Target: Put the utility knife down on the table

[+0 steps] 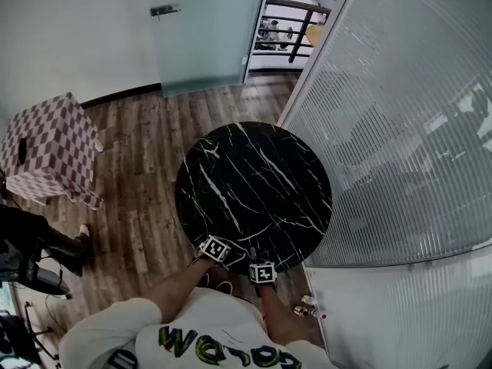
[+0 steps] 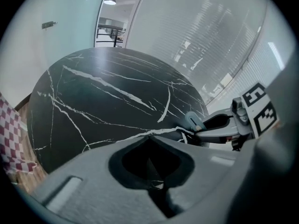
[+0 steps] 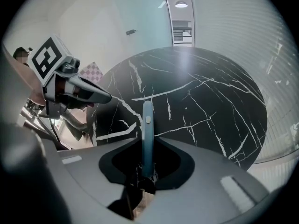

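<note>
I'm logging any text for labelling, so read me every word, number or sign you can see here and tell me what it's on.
Yellow-green print on the person's white shirt: upside down, cut off at the edge, not reliably readable.
Marker cube on the left gripper, marker cube on the right gripper: black-and-white square patterns, no words.
Slim blue utility knife, round black marble table: no text.

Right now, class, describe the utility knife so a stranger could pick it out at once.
Find the round black marble table with white veins. At its near edge, the right tool grips the utility knife. It is a slim blue bar with a pale stud, whereas the left tool holds nothing.
</note>
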A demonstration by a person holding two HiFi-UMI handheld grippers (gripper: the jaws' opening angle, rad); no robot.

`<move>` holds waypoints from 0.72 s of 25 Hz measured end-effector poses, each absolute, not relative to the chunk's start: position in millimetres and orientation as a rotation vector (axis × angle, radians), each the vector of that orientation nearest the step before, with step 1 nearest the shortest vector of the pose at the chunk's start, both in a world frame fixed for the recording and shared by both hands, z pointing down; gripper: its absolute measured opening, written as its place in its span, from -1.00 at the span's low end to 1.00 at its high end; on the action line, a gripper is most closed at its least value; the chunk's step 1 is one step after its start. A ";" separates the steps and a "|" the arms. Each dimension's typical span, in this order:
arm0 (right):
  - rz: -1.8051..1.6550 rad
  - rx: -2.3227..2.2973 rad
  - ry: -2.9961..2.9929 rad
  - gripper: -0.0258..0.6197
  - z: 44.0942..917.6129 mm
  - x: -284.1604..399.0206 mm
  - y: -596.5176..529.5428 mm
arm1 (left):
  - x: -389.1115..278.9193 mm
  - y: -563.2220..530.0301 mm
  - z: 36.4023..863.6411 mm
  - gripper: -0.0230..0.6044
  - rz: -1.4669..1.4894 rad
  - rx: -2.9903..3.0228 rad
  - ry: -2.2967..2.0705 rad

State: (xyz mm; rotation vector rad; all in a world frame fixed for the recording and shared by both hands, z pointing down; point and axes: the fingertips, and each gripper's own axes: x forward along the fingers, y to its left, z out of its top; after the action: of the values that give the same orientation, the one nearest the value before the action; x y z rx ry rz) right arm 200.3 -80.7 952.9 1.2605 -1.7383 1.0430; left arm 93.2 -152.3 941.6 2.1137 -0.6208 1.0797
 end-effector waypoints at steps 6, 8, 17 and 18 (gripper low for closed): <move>1.052 1.239 -1.741 -0.69 952.5 200.2 -81.2 | 87.8 -156.3 968.0 -0.93 1.082 2.098 -0.631; 1.058 1.231 -1.742 -0.69 954.0 200.9 -80.8 | 85.5 -155.8 951.5 -0.93 1.090 2.082 -0.644; 1.058 1.214 -1.754 -0.68 953.1 201.3 -80.7 | 87.9 -152.3 943.6 -0.93 1.088 2.084 -0.620; 1.056 1.214 -1.754 -0.68 952.8 200.7 -80.7 | 88.1 -151.9 942.7 -0.93 1.084 2.087 -0.616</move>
State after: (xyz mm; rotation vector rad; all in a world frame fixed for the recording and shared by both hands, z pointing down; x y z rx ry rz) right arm 200.7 -80.7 952.8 1.2140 -1.7542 1.0563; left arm 88.1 -151.9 942.7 2.0867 -0.6165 1.0842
